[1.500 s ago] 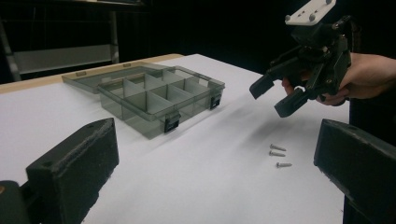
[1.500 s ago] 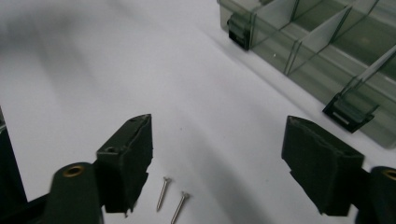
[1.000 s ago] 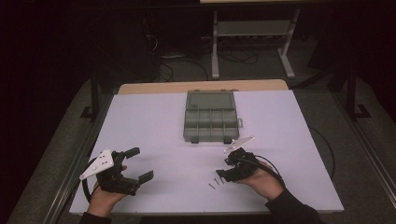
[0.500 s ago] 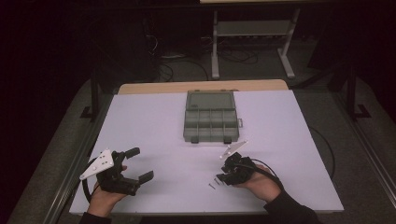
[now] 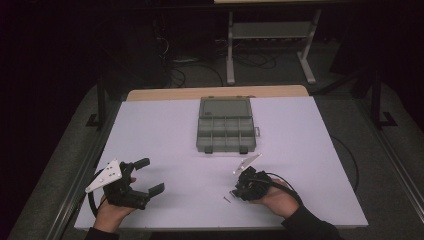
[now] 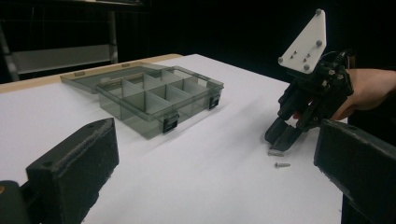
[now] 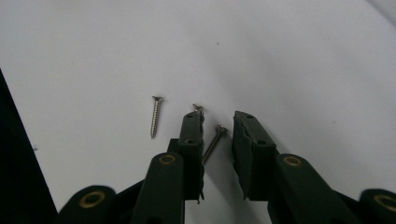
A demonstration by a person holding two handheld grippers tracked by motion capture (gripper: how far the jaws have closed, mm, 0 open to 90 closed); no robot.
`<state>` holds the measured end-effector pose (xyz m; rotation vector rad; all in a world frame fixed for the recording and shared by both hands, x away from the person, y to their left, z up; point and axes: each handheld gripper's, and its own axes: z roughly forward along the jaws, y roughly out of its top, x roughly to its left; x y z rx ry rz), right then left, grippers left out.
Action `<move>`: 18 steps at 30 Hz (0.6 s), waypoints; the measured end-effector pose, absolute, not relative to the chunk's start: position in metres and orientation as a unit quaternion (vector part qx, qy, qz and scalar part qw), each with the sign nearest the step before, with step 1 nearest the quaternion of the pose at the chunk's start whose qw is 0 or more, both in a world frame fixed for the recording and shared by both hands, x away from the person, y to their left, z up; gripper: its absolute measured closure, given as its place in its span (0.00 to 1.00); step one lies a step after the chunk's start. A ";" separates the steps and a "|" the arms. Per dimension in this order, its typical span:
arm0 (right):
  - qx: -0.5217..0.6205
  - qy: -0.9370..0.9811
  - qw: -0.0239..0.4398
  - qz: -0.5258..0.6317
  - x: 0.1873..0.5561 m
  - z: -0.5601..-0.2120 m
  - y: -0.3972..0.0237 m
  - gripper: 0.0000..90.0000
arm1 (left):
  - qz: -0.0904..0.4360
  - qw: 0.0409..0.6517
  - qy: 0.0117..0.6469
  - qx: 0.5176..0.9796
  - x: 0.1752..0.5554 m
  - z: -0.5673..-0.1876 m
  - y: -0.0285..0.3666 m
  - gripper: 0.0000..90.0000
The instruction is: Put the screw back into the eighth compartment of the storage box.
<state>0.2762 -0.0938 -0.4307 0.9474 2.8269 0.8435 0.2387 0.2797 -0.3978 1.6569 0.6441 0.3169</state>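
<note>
Three small metal screws lie on the white table near its front edge. In the right gripper view one screw (image 7: 214,143) lies between the jaws of my right gripper (image 7: 219,122). A second screw (image 7: 198,108) sits at the left jaw's tip, and a third screw (image 7: 155,116) lies apart to the left. The jaws have just been closing on the middle screw, but a gap still shows and the pads do not press it. My right gripper (image 5: 236,192) points down at the table. My left gripper (image 5: 150,176) rests open and empty at the front left.
A grey clear-plastic organizer box (image 5: 226,132) with several empty compartments and its lid folded back stands at the table's middle back. The white table top (image 5: 165,130) spreads around it. Cables and a metal stand lie on the floor behind.
The right gripper's jaws have narrowed around the screw on the table, and the gripper has shifted slightly. The left gripper has stayed put.
</note>
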 end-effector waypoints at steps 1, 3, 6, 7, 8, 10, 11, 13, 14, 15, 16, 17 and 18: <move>0.307 0.912 0.022 0.271 0.276 -0.430 -0.094 0.83 | 0.138 0.619 0.280 0.721 0.239 -0.398 0.280 0.00; 0.306 0.913 0.026 0.269 0.276 -0.430 -0.094 0.86 | 0.138 0.619 0.280 0.721 0.239 -0.398 0.280 0.00; 0.304 0.914 0.028 0.268 0.276 -0.431 -0.094 0.88 | 0.136 0.619 0.281 0.721 0.238 -0.398 0.279 0.00; 0.301 0.915 0.032 0.267 0.276 -0.431 -0.094 0.90 | 0.137 0.619 0.280 0.721 0.238 -0.398 0.279 0.00; 0.301 0.915 0.032 0.267 0.276 -0.431 -0.094 0.91 | 0.137 0.619 0.281 0.721 0.238 -0.398 0.279 0.00; 0.302 0.915 0.033 0.266 0.276 -0.431 -0.094 0.92 | 0.136 0.619 0.281 0.721 0.238 -0.398 0.279 0.00; 0.303 0.915 0.031 0.266 0.276 -0.431 -0.094 0.93 | 0.137 0.619 0.280 0.721 0.238 -0.398 0.279 0.00; 0.298 0.916 0.031 0.266 0.277 -0.431 -0.095 0.96 | 0.136 0.619 0.281 0.721 0.238 -0.398 0.279 0.00; 0.298 0.916 0.030 0.266 0.277 -0.431 -0.095 0.96 | 0.137 0.619 0.280 0.721 0.239 -0.398 0.279 0.00; 0.301 0.915 0.026 0.266 0.277 -0.431 -0.095 0.96 | 0.136 0.619 0.280 0.721 0.238 -0.398 0.279 0.00; 0.301 0.915 0.024 0.267 0.277 -0.431 -0.095 0.96 | 0.136 0.619 0.279 0.722 0.239 -0.398 0.279 0.00; 0.301 0.915 0.025 0.267 0.278 -0.431 -0.095 0.96 | 0.136 0.619 0.279 0.721 0.238 -0.398 0.279 0.00; 0.300 0.915 0.024 0.268 0.278 -0.431 -0.096 0.96 | 0.136 0.619 0.279 0.721 0.238 -0.398 0.279 0.00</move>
